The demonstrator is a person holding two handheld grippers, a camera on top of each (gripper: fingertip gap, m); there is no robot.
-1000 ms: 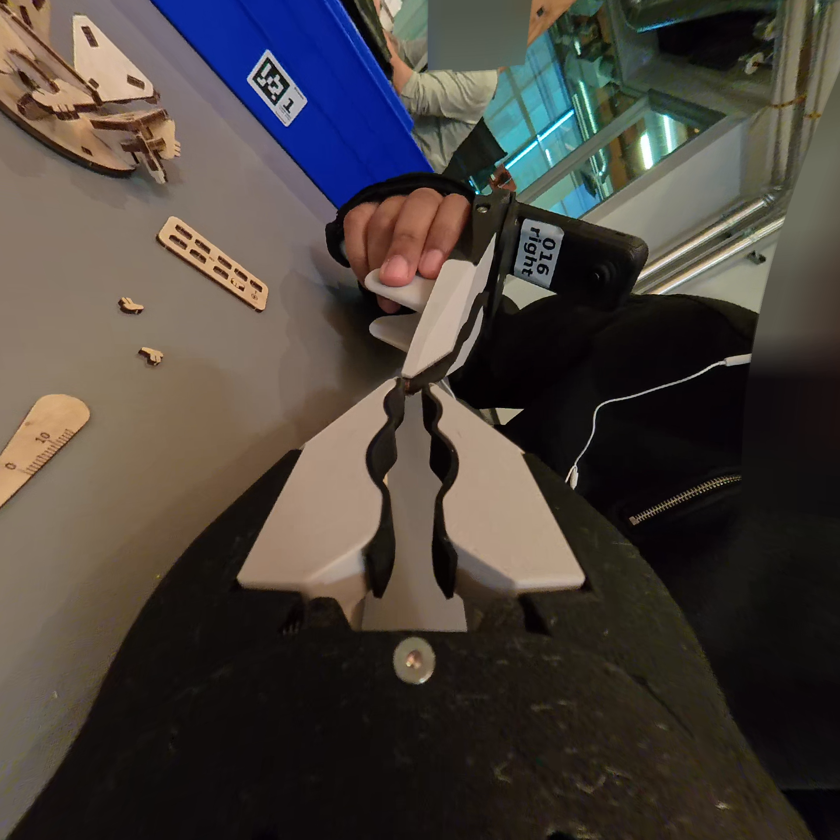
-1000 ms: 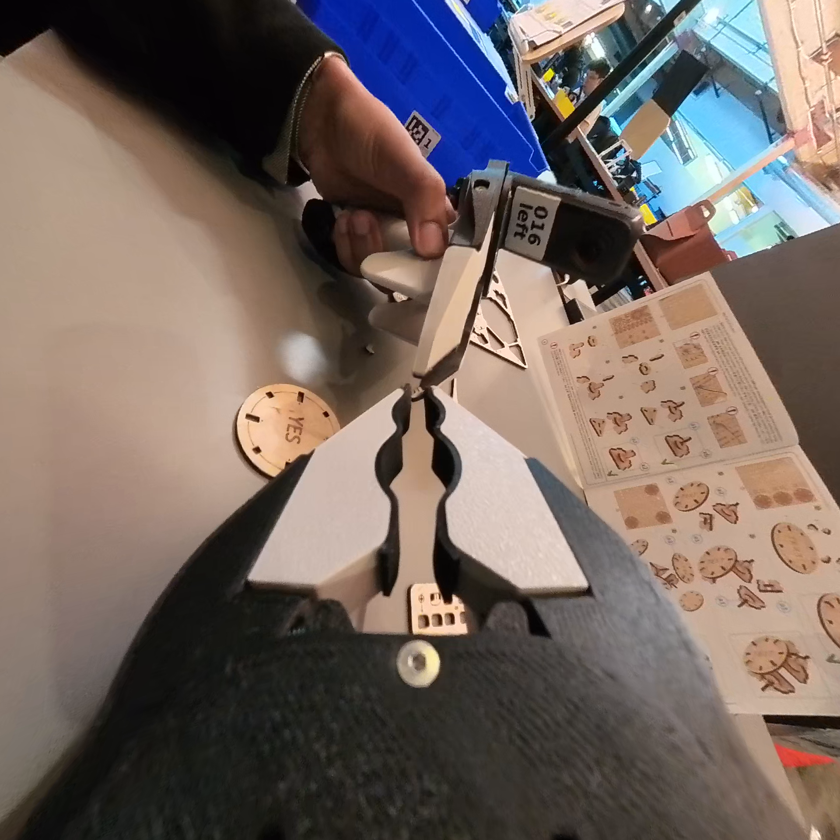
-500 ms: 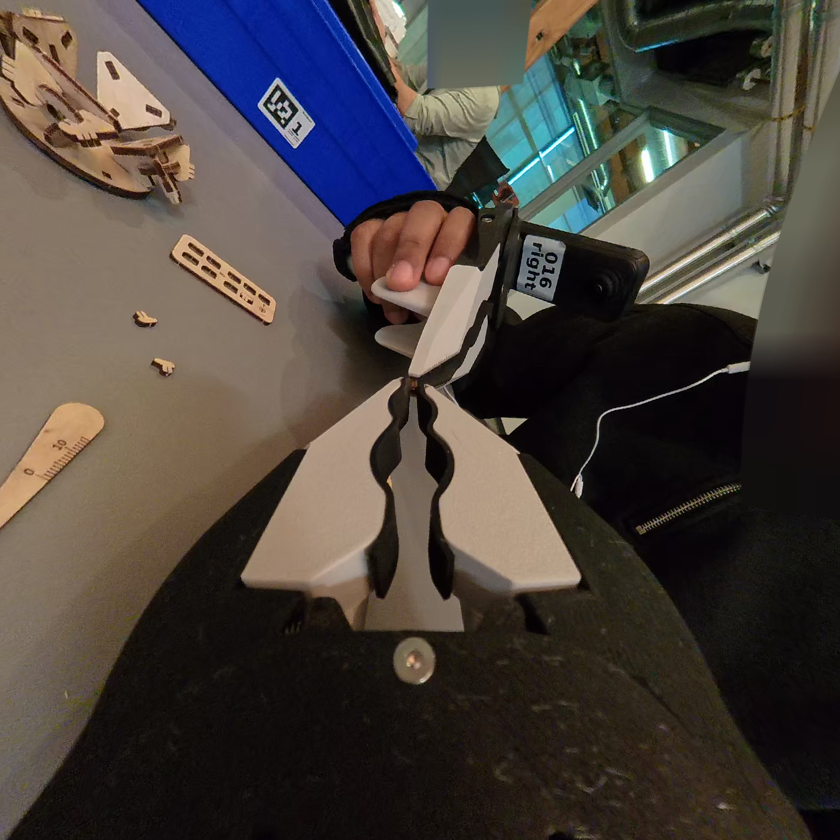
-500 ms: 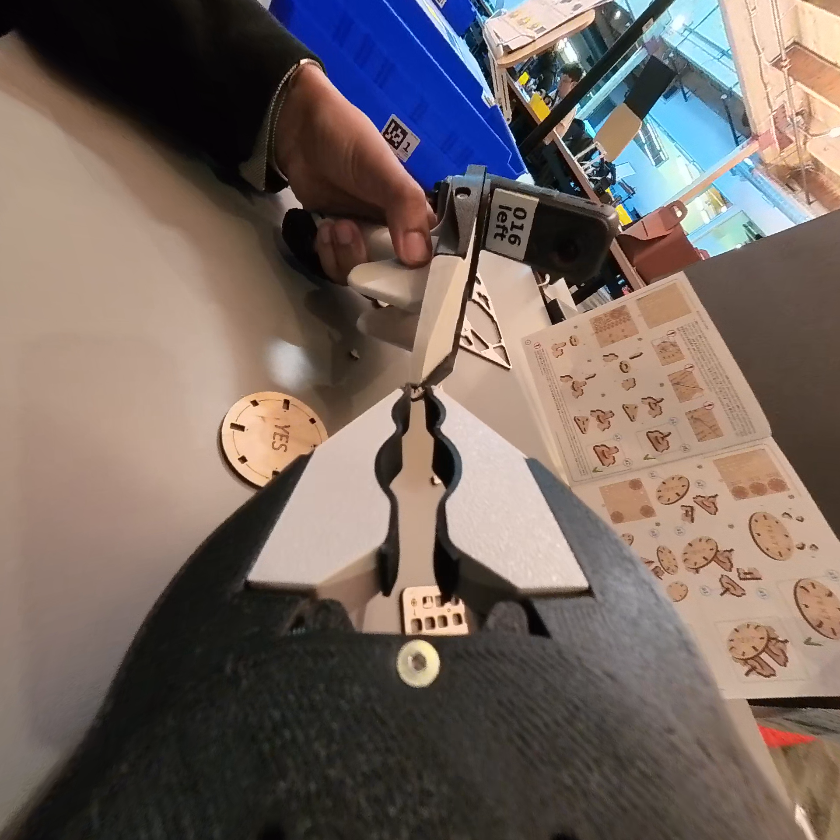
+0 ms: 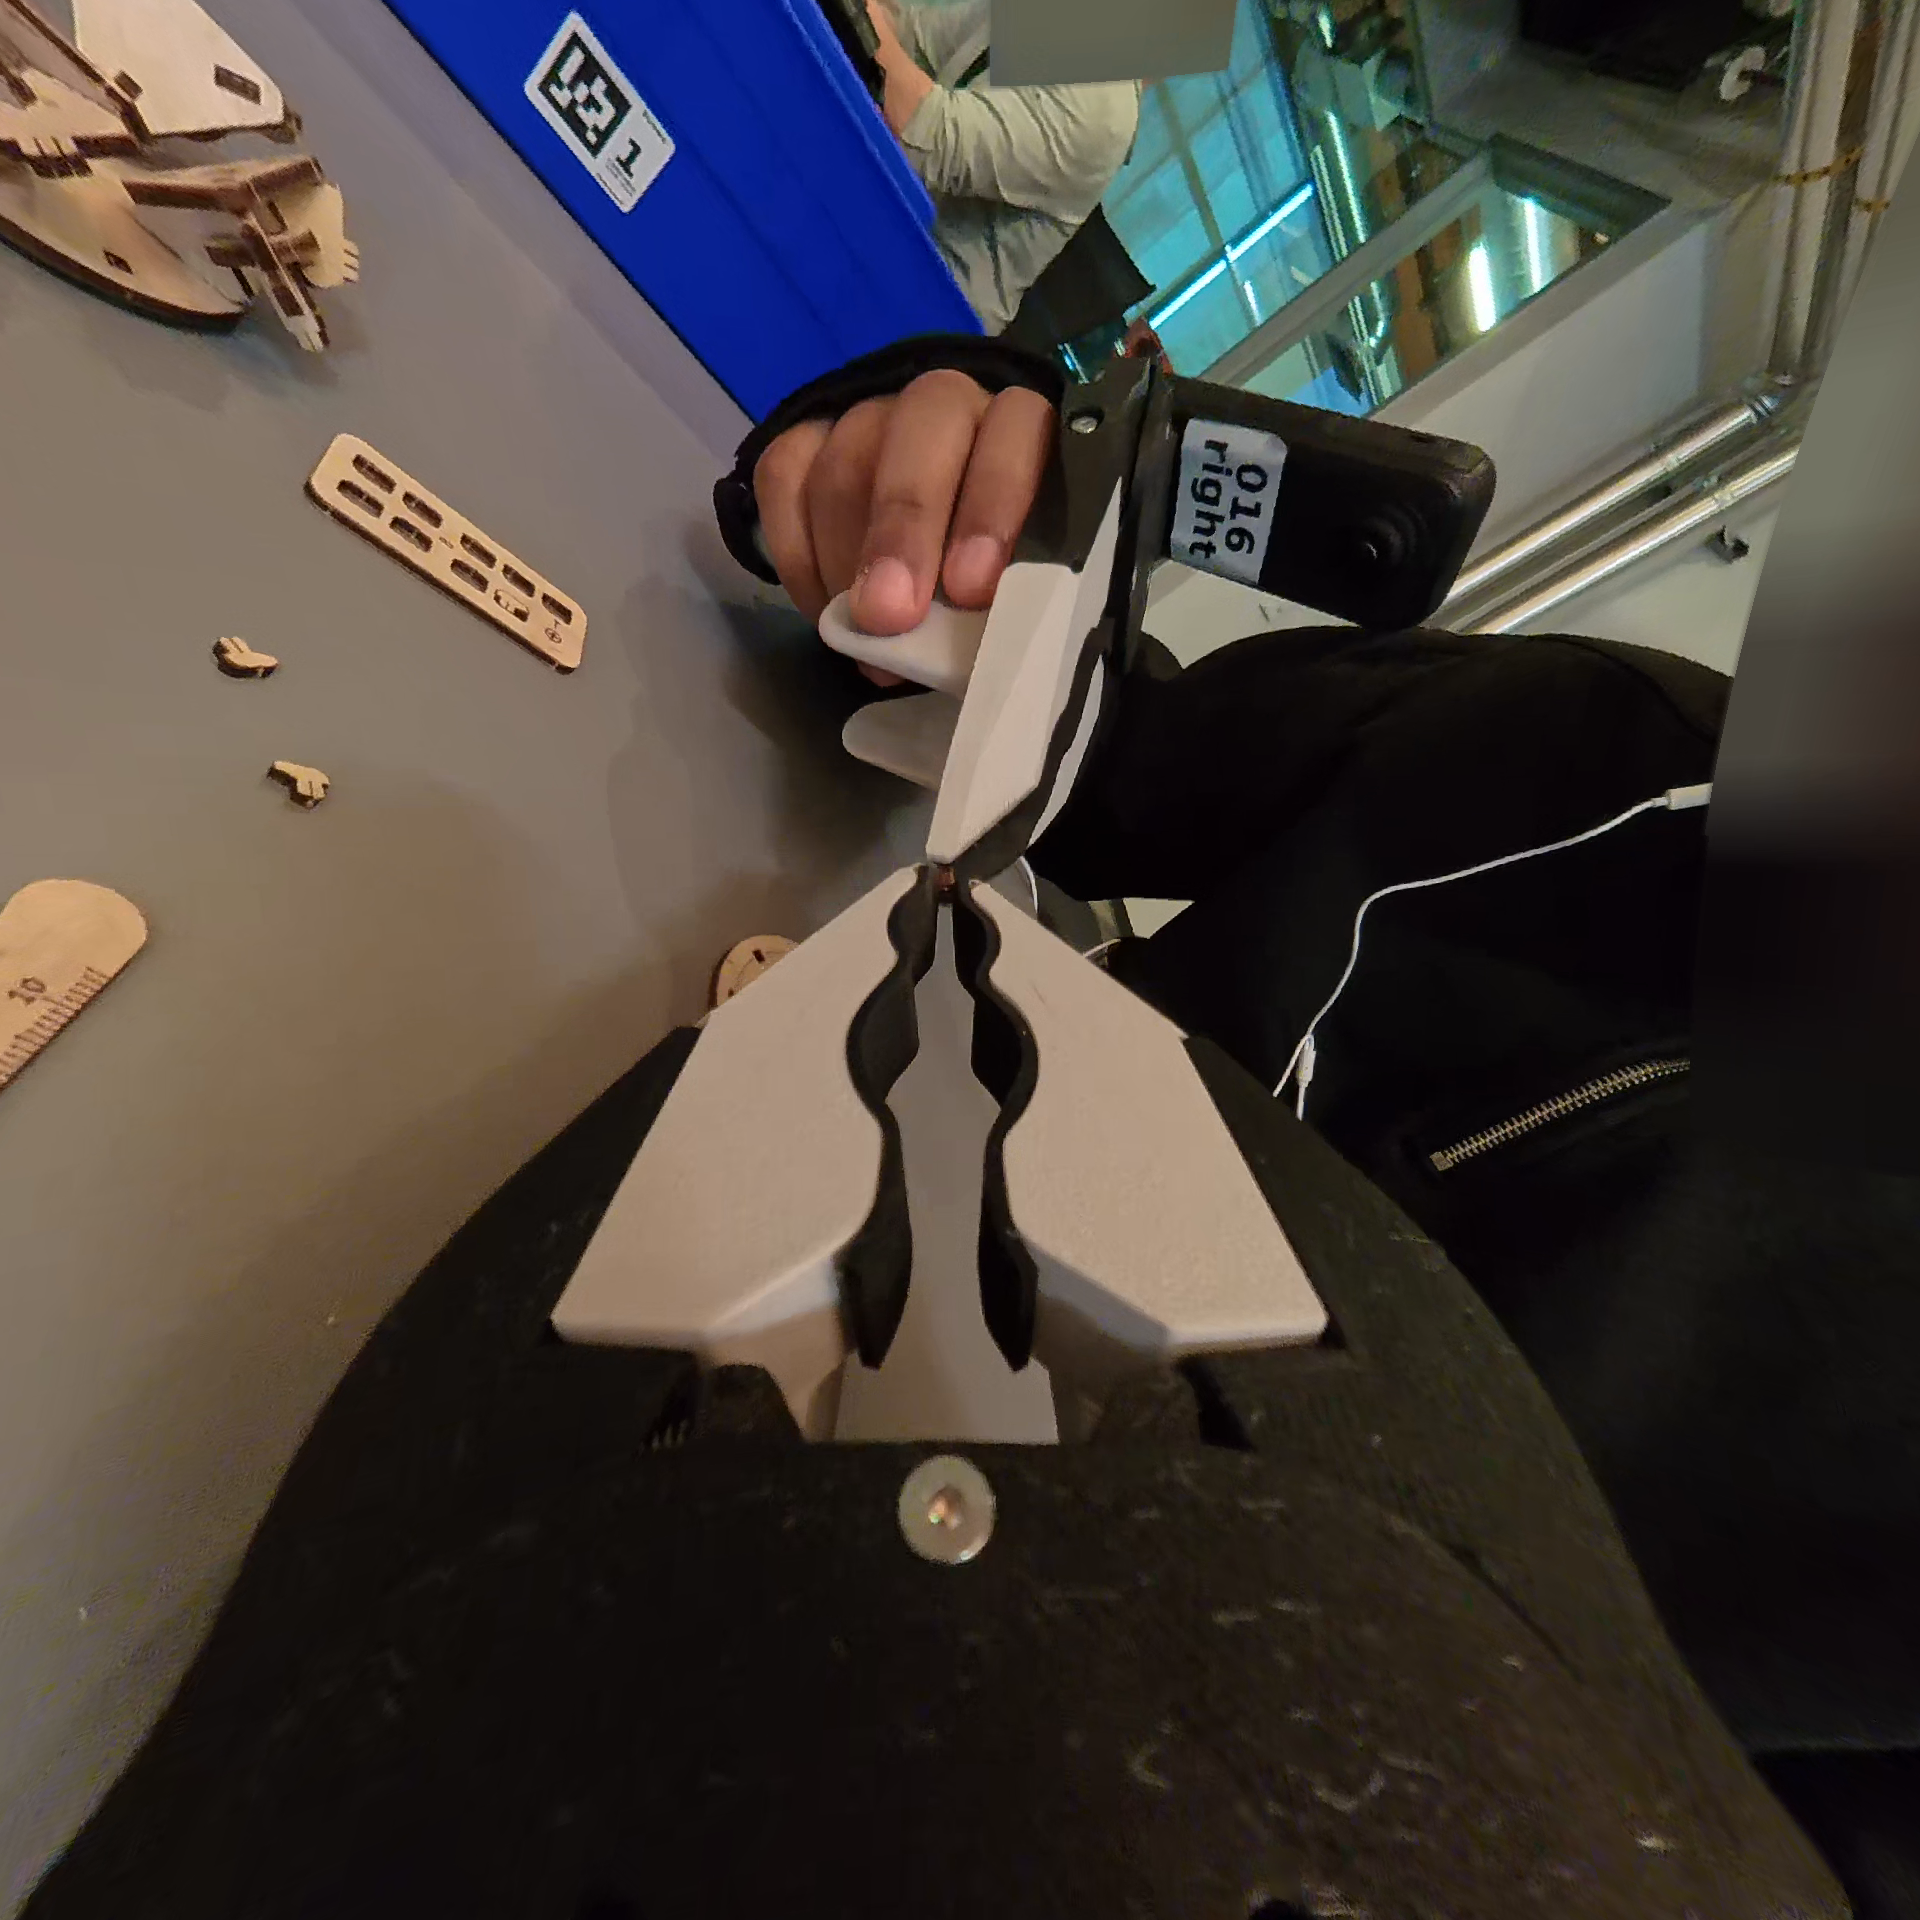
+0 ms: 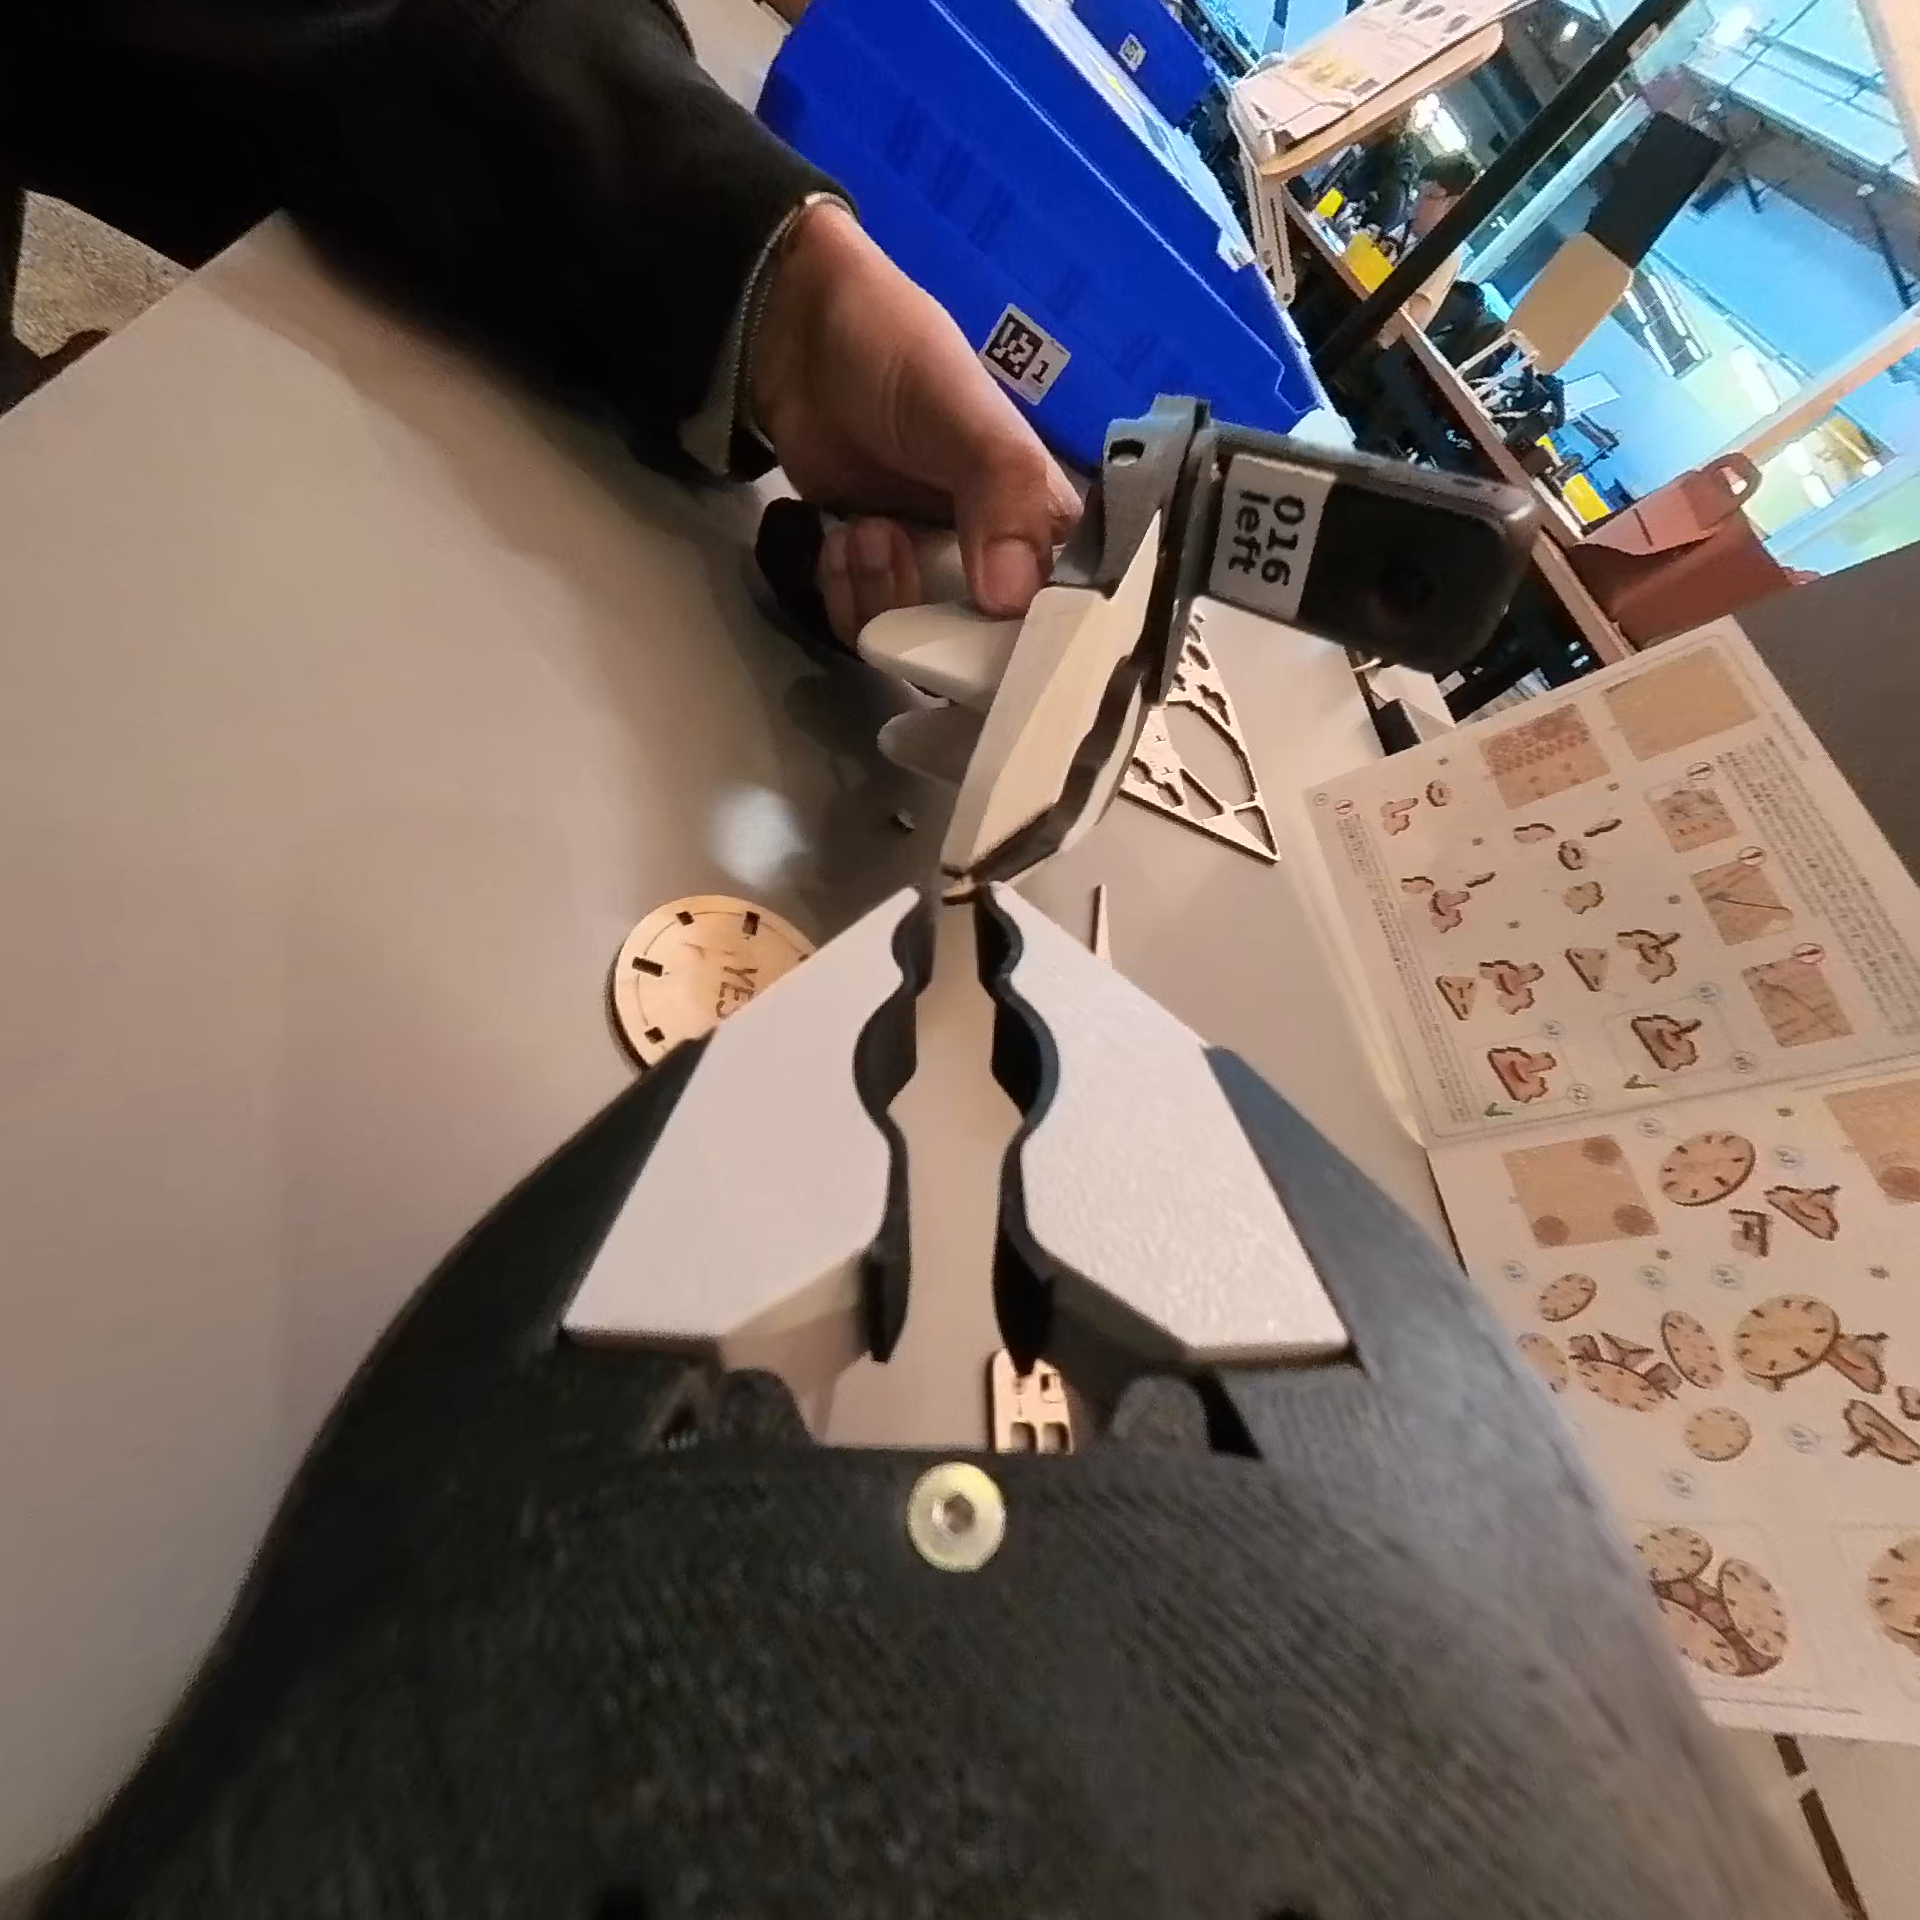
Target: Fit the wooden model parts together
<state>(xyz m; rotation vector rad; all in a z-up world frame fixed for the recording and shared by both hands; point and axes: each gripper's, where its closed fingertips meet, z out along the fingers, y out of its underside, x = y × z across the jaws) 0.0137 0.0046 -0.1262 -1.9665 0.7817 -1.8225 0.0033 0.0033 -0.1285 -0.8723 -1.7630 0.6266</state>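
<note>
Both grippers meet tip to tip above the grey table (image 5: pixel 312 1039). My left gripper (image 5: pixel 943 891) is shut on a small brown wooden piece (image 5: pixel 943 881). The right gripper (image 5: pixel 951 857) comes in from above, held by a hand, and touches the same piece. In the right wrist view my right gripper (image 6: pixel 956 912) has its fingertips closed on the pale wooden piece (image 6: pixel 961 888). The left gripper (image 6: pixel 966 868) pinches it from the far side.
The table holds a round wooden disc (image 6: pixel 696 977), a triangular cut-out sheet (image 6: pixel 1205 769), an instruction sheet (image 6: pixel 1662 1039), a slotted strip (image 5: pixel 447 551), a ruler-like piece (image 5: pixel 52 966), small bits (image 5: pixel 244 657) and a wooden model (image 5: pixel 156 208). A blue crate (image 5: pixel 727 156) stands behind. The grippers are tip to tip, or close to it.
My left gripper's jaws closed from a small gap onto the wooden piece at the right gripper's tip. Both grippers stayed tip to tip, and the views shifted slightly.
</note>
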